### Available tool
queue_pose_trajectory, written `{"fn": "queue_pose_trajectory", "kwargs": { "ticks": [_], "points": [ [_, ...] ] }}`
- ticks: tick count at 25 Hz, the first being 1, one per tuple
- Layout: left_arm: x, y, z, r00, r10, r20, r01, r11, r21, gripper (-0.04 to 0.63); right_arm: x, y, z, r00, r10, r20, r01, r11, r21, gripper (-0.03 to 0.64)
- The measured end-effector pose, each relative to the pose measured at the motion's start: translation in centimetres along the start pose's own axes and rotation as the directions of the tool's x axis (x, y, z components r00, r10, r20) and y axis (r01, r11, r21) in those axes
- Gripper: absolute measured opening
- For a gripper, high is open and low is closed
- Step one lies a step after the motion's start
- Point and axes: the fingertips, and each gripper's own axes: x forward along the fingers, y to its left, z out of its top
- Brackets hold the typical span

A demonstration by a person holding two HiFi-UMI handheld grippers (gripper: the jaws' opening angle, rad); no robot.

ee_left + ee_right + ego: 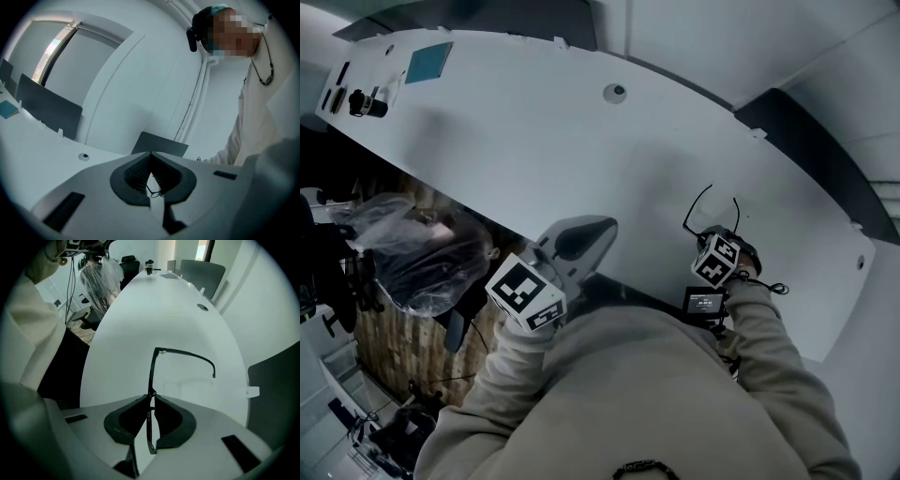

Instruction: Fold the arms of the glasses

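Note:
Black thin-framed glasses (710, 208) are at the right side of the white table (534, 141). My right gripper (719, 234) points down and is shut on them. In the right gripper view the front frame (150, 380) stands on edge between the pads, and one arm (190, 355) sticks out to the right, unfolded, curving down at its tip. My left gripper (607, 225) hovers at the table's near edge, well to the left of the glasses, shut with nothing in it. In the left gripper view the glasses (155, 191) show small and far off, below the closed fingertips.
A round cable port (614, 92) sits mid-table. A blue pad (428, 63) and a small black device (367, 103) lie at the far left end. A plastic-covered chair (412, 253) stands below the table's near edge. Dark panels (811, 141) line the far side.

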Motion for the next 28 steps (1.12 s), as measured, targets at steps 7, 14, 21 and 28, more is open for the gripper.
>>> {"fn": "queue_pose_trajectory", "kwargs": {
  "ticks": [7,14,21,28],
  "points": [
    [1.6,-0.6,1.6,0.999,-0.048,0.019,0.048,0.999,0.016,0.002,-4.2,-2.2,1.1,0.993,-0.070,0.092,0.067,0.997,0.040,0.058],
    [4.2,-3.0,4.2,0.989,-0.138,0.043,0.136,0.990,0.045,0.002,-11.5,-2.8,3.4,0.952,-0.125,0.280,0.113,0.992,0.059,0.058],
    [5.4,-5.7,8.5,0.964,-0.254,0.077,0.238,0.957,0.168,0.002,-19.8,-1.6,4.9,0.877,-0.134,0.462,0.111,0.991,0.076,0.058],
    [5.6,-7.3,10.5,0.933,-0.342,0.113,0.313,0.924,0.220,0.002,-26.6,0.7,6.5,0.779,-0.122,0.615,0.064,0.991,0.116,0.058]
  ]
}}
